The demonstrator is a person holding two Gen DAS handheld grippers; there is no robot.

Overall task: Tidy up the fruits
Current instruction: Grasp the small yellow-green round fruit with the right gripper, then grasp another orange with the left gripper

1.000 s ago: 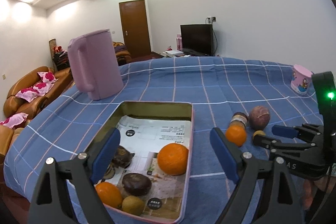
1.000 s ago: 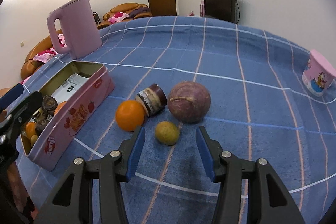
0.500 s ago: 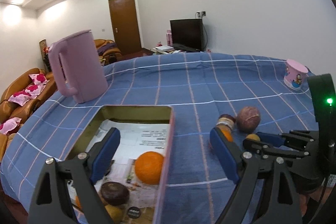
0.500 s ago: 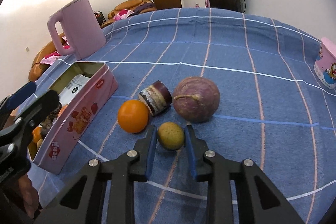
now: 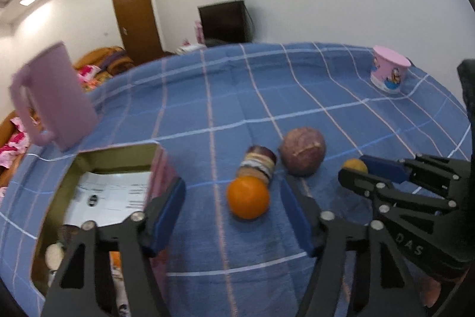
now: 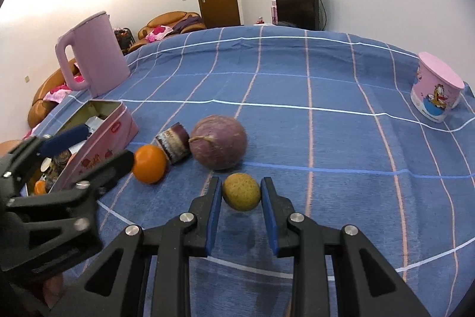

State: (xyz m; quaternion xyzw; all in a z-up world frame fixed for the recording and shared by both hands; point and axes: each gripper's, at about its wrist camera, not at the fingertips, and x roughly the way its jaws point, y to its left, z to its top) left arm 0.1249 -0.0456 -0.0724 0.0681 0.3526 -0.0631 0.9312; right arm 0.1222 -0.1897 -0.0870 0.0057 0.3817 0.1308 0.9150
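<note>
At far left, beside the pink kettle (image 6: pixel 95 55), sits the pink tin (image 6: pixel 98 138), paper-lined and already holding several fruits, which marks it as the place the loose ones are probably meant to go. Just right of it the left gripper (image 5: pixel 233 216) hangs with its jaws spread wide and empty, lined up on the orange (image 5: pixel 248 198) (a sensible pairing, since that fruit lies nearest the tin). Touching the orange is a small banded jar (image 6: pixel 173 145) lying on its side, and next to that a large purplish round fruit (image 6: pixel 219 142). Further right, the right gripper (image 6: pixel 241 195) has its blue pads pressed against both sides of the small yellow-green fruit (image 6: pixel 241 191); a shadow beneath suggests the fruit is just clear of the cloth. Everything rests on a blue checked tablecloth (image 6: pixel 326 138), soft enough that round fruit should stay put. A pink cartoon cup (image 6: pixel 436 91) stands well apart at far right. Behind are white walls, a brown door, a dark television and orange sofas.
</note>
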